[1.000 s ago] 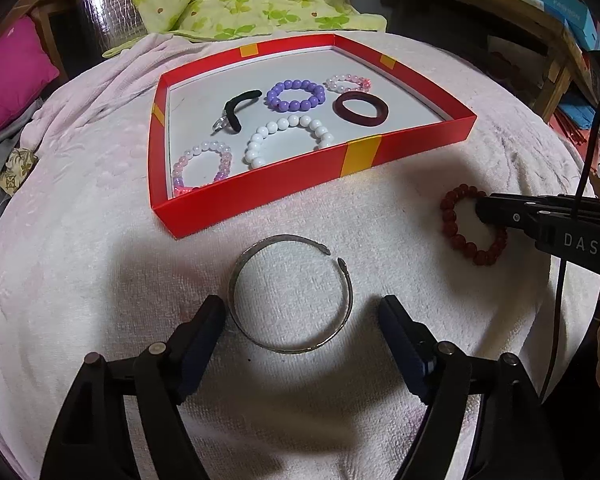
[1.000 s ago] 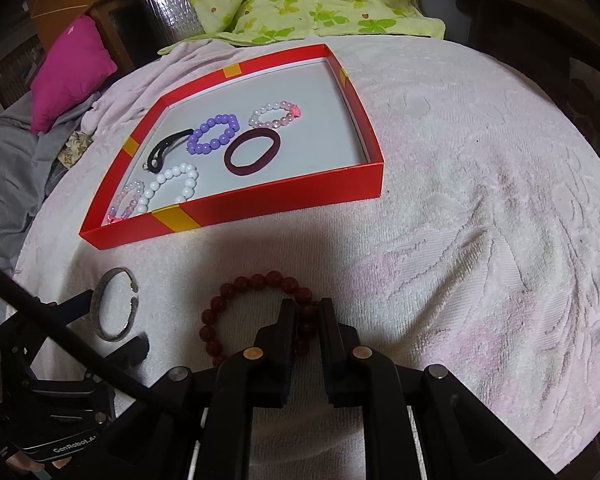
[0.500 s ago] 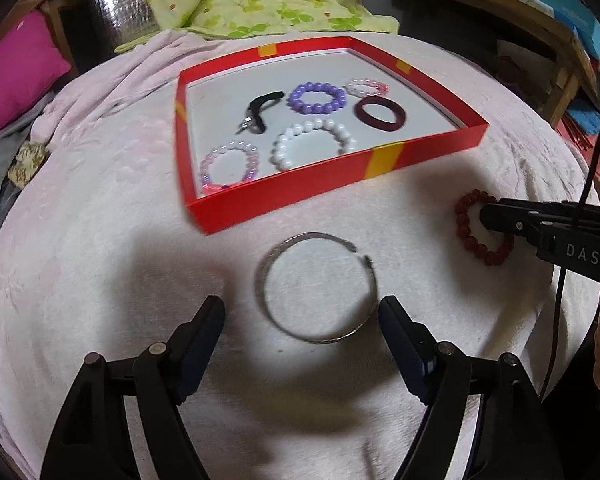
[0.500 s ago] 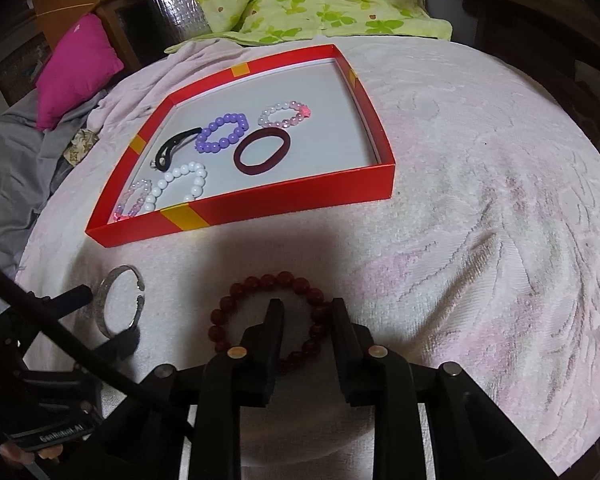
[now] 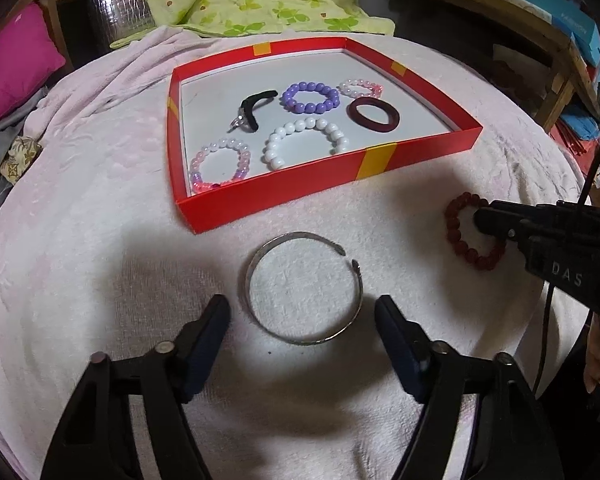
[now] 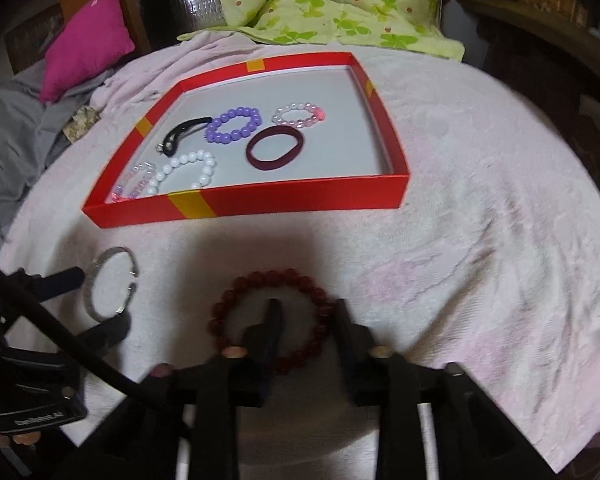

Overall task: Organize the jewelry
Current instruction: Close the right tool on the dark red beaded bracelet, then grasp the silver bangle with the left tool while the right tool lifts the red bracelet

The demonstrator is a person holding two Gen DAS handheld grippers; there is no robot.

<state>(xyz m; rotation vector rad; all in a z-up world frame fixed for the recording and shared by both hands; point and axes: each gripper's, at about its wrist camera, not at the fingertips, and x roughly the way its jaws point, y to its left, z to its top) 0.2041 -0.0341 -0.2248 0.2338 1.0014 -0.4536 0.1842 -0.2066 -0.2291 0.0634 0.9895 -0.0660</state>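
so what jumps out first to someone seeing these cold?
The red tray on the pink blanket, with beaded bracelets and hair ties inside. In front of it lie a silver bangle between the closing left claw fingers, untouched, and a dark red bead bracelet whose right side the closing right claw straddles.

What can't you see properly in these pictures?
- Pink bracelet, right wrist view: the red tray wall hides its near part.
- Red bead bracelet, right wrist view: blurred, and the right gripper fingers cover part.
- Red bead bracelet, left wrist view: the right gripper covers one side.
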